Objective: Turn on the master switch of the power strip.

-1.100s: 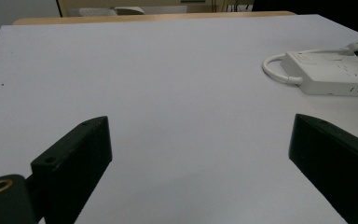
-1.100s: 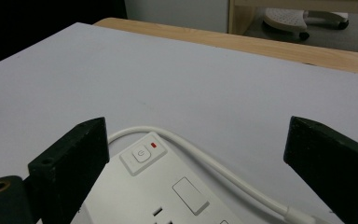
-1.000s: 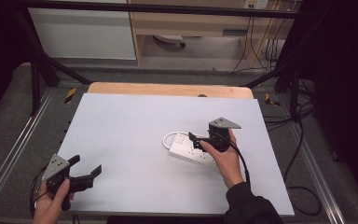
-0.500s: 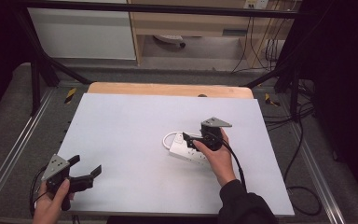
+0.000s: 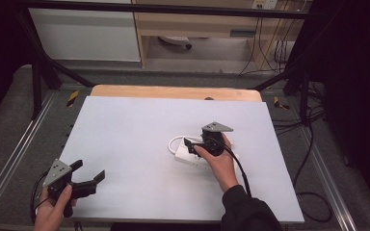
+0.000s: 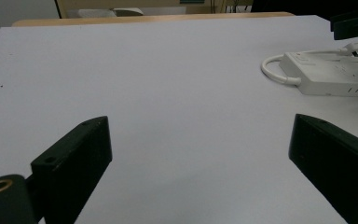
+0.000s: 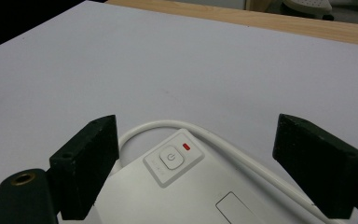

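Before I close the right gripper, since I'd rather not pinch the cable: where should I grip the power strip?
Probably across the power strip's long sides, coming from above, behind the switch. It lies flat, and its cable loops round the switch end. The right gripper straddles it, open.

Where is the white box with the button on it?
In the high view the white power strip lies on the table's right half, under the right claw. In the right claw view its button end sits between the open jaws.
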`<state>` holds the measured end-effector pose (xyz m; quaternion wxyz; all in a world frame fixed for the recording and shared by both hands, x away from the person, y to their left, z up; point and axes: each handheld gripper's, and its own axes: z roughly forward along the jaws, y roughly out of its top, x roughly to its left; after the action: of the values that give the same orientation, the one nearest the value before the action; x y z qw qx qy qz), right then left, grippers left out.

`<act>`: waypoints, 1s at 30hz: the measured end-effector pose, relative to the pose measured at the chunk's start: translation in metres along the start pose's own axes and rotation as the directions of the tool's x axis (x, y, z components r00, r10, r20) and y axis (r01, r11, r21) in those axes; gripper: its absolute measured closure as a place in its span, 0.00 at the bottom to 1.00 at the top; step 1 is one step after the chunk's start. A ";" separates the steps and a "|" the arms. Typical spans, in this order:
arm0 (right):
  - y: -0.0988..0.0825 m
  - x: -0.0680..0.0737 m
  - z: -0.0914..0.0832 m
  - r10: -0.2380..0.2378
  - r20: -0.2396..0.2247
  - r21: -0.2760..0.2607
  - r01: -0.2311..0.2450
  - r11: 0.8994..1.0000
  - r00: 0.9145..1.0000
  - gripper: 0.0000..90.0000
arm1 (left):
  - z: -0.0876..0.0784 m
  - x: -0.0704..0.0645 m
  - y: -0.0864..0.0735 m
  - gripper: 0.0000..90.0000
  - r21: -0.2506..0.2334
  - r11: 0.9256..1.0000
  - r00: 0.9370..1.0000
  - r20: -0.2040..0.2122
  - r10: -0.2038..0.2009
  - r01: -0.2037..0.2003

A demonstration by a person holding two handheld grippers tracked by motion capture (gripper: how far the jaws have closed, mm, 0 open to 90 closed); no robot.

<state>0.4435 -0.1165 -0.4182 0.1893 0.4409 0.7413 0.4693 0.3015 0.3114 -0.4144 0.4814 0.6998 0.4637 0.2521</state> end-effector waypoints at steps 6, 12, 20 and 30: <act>0.000 0.003 0.004 -0.006 -0.009 0.008 0.006 1.000 1.000 0.19 | 0.000 0.000 0.000 0.06 -0.001 1.000 1.000 0.000 -0.002 0.002; 0.000 0.005 0.007 0.002 -0.014 0.014 -0.002 1.000 1.000 0.26 | 0.000 0.000 0.000 0.06 -0.002 1.000 1.000 0.001 -0.002 0.002; -0.001 0.009 0.011 -0.006 -0.021 0.029 0.007 1.000 1.000 0.49 | 0.000 0.000 0.000 0.06 -0.003 1.000 1.000 0.001 0.000 0.000; -0.003 0.011 0.018 -0.015 -0.010 0.077 0.015 0.997 1.000 0.73 | 0.000 0.000 0.000 0.06 -0.005 1.000 1.000 0.002 0.000 0.000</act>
<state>0.4485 -0.0981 -0.4281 0.1722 0.4401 0.7631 0.4408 0.3014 0.3118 -0.4142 0.4834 0.6989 0.4626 0.2526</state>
